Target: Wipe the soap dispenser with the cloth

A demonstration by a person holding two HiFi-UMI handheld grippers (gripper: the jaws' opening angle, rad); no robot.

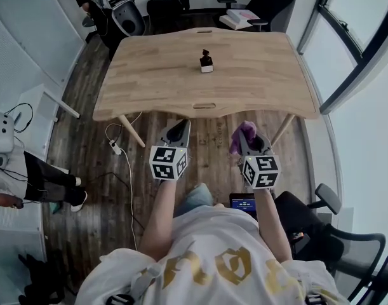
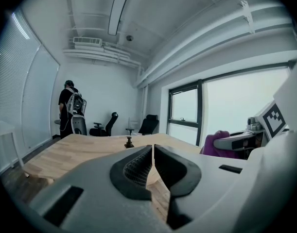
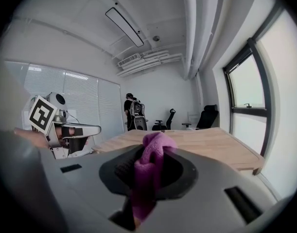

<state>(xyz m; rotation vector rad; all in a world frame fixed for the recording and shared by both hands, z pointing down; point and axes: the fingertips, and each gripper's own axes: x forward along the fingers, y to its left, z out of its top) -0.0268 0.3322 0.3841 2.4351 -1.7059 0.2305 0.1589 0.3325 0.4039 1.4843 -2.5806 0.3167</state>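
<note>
While the soap dispenser (image 1: 206,61) stands mid table (image 1: 143,75), head view has left gripper (image 1: 181,127) & right gripper (image 1: 247,138) short of the near edge. Left gripper view: jaws pressed together, empty. Right gripper view: jaws pinch purple cloth (image 3: 150,152).

One big light wood table (image 1: 155,75) with rounded corners and splayed legs, sitting on a dark plank floor (image 1: 86,138). On top there's a small soap dispenser (image 1: 206,61), dark up top and white below, standing upright around the middle, a bit toward the far edge. A white cable (image 1: 126,170) trails over the floor by the near left leg.
</note>
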